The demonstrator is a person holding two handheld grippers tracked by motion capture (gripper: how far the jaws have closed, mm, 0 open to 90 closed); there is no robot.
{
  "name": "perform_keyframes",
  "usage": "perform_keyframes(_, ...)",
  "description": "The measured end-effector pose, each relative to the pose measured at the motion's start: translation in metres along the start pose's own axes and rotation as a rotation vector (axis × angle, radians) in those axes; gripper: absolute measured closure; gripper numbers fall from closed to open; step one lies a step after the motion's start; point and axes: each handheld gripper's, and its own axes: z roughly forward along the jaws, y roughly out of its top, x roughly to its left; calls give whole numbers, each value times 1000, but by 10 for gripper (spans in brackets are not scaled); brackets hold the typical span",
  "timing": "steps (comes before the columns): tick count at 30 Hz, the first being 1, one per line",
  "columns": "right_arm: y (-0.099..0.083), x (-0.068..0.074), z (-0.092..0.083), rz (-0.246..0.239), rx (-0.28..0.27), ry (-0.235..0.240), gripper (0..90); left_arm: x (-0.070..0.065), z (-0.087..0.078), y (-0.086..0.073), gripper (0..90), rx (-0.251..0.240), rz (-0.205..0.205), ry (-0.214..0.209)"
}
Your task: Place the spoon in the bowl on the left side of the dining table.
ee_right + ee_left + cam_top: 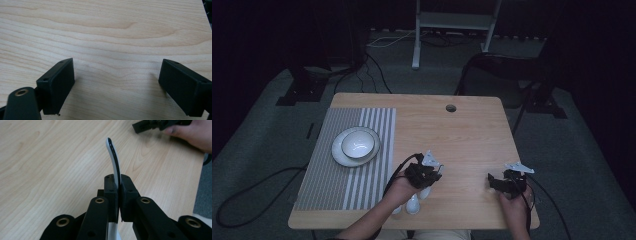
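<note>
A light wooden table point(462, 130) seen from above in a dim room. On its left side lies a grey and white striped mat point(337, 170), and on the mat sits a white plate point(343, 156) with a white bowl point(358, 143) turned upside down on top of it. Right of the mat, near the front edge, the person's left hand point(399, 190) holds the left gripper point(118, 195), whose jaws are clenched on a thin, curved white spoon handle point(114, 162) that rises edge-on between them, with a dark line along its rim. From above, two white rounded spoon ends point(413, 203) show just below that hand, over the table's front edge. Farther right, well apart from the left hand, the right hand point(513, 202) holds the right gripper point(117, 85) low over bare wood, its two black jaws spread wide with nothing between them
</note>
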Motion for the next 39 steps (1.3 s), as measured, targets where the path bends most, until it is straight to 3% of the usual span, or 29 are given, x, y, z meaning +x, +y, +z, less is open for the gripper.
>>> perform_keyframes(8,0,0,0,2,0,0,126,12,-15,-1,855,-30,-23,17)
perform_keyframes(28,0,0,0,2,0,0,126,50,-52,-11,854,-118,-105,126)
perform_keyframes(39,0,0,0,1,0,0,126,81,-80,-23,854,-170,-167,193)
